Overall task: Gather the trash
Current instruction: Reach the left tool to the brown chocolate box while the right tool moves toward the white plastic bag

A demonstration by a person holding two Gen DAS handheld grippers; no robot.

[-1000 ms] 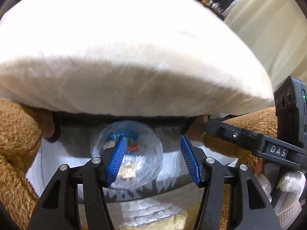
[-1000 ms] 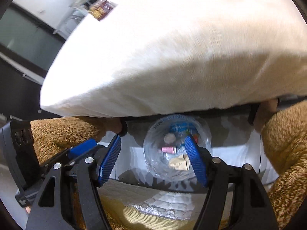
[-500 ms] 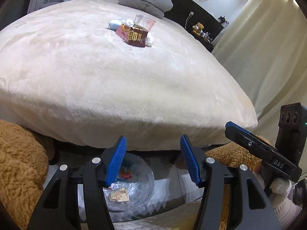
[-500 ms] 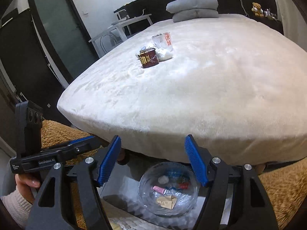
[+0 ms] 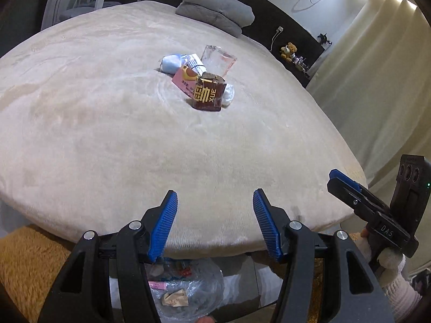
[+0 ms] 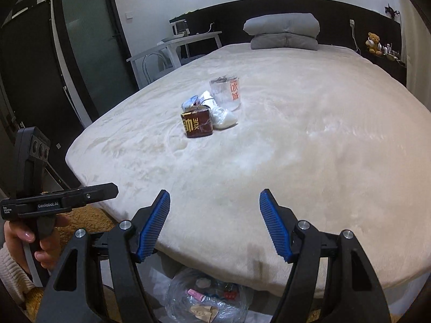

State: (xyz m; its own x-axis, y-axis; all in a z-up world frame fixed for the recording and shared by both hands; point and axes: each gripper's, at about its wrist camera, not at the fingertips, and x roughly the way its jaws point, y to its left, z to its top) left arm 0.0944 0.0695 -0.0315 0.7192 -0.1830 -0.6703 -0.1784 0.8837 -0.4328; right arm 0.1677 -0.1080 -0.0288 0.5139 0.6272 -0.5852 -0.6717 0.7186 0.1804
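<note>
Bare bed point(image 6: 309, 140) edge below both empty grippers, trash pile point(image 6: 212, 110) mid-mattress.

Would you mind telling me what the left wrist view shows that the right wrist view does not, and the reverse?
Only the left wrist view shows the pink flat packet under the trash pile and the cream curtain. Only the right wrist view shows the frosted glass door and the red print on the clear plastic cup. Both share the brown printed carton, the folded grey quilt and the clear trash bag below the bed edge.
</note>
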